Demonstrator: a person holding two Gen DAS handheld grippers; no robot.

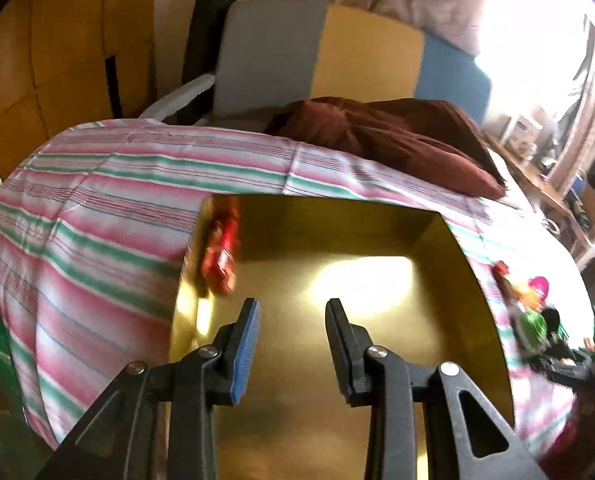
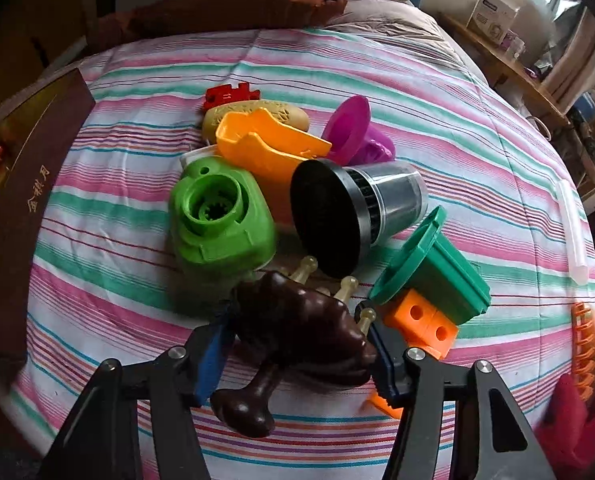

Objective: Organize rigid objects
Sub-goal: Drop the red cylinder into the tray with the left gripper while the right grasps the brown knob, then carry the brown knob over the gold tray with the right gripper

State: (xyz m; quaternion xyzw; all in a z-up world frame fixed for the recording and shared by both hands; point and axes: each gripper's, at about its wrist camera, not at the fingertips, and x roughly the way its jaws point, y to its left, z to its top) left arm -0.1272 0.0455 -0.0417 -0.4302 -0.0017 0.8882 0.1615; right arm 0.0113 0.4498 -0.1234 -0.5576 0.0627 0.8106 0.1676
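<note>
On striped bedspread [image 2: 337, 64], right tool [image 2: 297, 344] grasping one brown toy [image 2: 297, 320], left tool [image 1: 293, 320] released over one gold box [image 1: 337, 320].

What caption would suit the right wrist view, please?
Right gripper closed on a dark brown toy beside a pile of colourful plastic pieces on a striped bedspread.

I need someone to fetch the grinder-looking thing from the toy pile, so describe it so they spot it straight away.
On the striped bedspread, find the heap of plastic toys. In its middle, right of the green block and below the orange scoop, lies the cylinder on its side. It alone is black and silver, with a flat black disc facing the camera.
</note>
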